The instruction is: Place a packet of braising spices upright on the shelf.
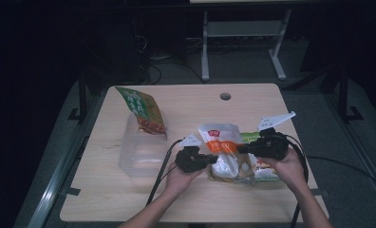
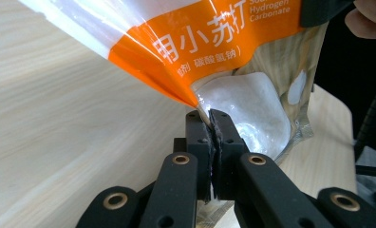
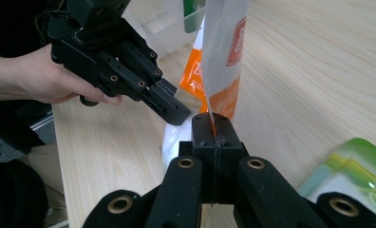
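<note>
An orange-and-white bag of white powder [image 1: 222, 146] stands up off the table between my two grippers. My left gripper [image 1: 215, 159] is shut on the bag's lower left edge; in the left gripper view its pads [image 2: 211, 116] pinch the film just below the orange band [image 2: 200, 42]. My right gripper [image 1: 240, 148] is shut on the opposite edge, and in the right gripper view the thin film [image 3: 221, 57] runs down into the closed jaws [image 3: 213, 121]. That view also has the left gripper [image 3: 176, 115] coming in from the upper left, held by a hand.
A clear plastic box [image 1: 141, 152] sits left of centre on the wooden table [image 1: 129, 199], with a green-and-red snack bag [image 1: 143, 111] leaning at its far side. A green-edged packet [image 1: 267, 175] lies under the right hand. A cable hole [image 1: 225, 96] is near the far edge.
</note>
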`<action>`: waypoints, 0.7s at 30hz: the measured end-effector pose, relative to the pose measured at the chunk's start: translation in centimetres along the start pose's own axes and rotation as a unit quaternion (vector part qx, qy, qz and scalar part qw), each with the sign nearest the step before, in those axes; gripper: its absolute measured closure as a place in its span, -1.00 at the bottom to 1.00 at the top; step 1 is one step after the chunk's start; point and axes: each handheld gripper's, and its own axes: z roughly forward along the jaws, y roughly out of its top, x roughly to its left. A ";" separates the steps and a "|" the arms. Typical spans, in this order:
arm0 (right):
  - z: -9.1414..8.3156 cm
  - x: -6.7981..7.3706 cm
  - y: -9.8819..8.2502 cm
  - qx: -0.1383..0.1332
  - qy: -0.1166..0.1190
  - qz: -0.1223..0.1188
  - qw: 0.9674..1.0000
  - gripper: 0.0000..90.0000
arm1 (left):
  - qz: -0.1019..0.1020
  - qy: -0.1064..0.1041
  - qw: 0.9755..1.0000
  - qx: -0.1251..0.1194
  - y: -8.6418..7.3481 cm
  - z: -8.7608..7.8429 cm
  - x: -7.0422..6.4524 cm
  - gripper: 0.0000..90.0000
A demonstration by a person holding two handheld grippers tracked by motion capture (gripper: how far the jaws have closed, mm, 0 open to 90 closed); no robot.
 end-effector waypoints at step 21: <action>0.3 1.2 2.5 0.056 -0.003 -0.019 0.998 0.68 | 0.067 0.045 0.997 -0.001 -1.2 -2.2 -1.1 0.98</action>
